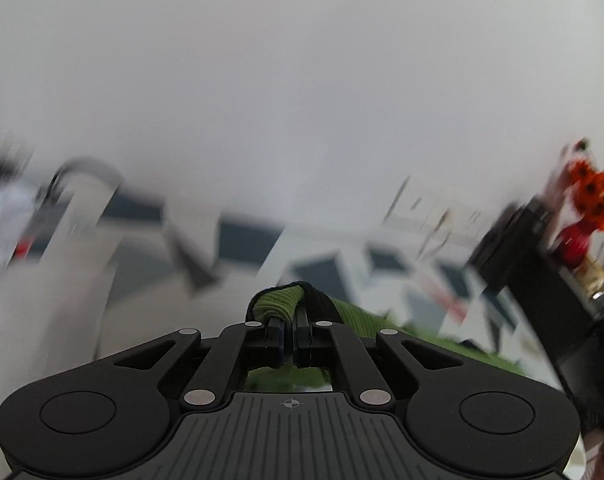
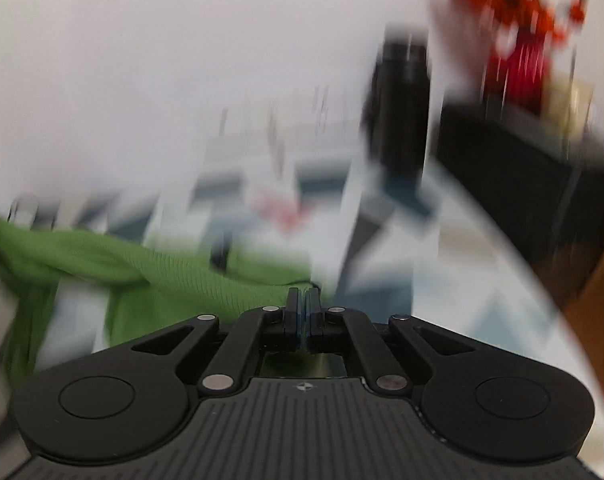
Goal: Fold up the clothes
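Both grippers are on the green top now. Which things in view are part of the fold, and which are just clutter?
Job: green garment, left gripper shut on it, right gripper shut on it.
Clutter: red vase with orange flowers, black shelf.

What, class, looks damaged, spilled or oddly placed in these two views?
Nothing stands out. The green garment hangs between the left hand-held gripper and right hand-held gripper, both shut on its edge. Blur hides finer detail.

A home room: patterned bedspread [image 1: 322,268], red vase of orange flowers [image 1: 590,208] on dark furniture
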